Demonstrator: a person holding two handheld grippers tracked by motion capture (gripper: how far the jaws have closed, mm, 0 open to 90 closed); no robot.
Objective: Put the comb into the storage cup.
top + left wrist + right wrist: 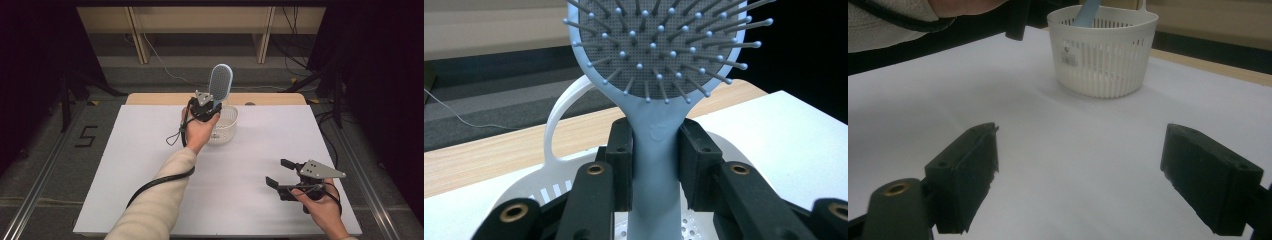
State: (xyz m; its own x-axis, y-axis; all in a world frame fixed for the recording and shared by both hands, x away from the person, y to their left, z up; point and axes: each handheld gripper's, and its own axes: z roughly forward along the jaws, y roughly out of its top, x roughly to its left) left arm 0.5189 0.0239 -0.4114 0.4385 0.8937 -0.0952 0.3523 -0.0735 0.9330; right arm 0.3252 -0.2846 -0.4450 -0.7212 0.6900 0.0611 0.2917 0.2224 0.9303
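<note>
The left gripper is clamped on the handle of a pale blue hairbrush, one black pad pressed flat against each side of the smooth plastic neck. The brush stands upright, its long axis running straight up out of the jaws, with the oval head above them and the handle end going down past them into a white basket. The head carries a dark grey perforated cushion studded with thin pins, each tipped with a small blue ball, and that bristled face is turned toward the gripper's own camera.

The basket sits just below and beyond the left gripper, a round tub of white plastic with slotted walls and a looped handle on its far rim. In the right gripper view the blue handle end shows inside the basket's mouth.

The right gripper rests low in the hand, well apart from the basket, its two blocky black jaws spread wide with nothing between them but the matte white tabletop. Behind that sheet a strip of pale wood shows
</note>
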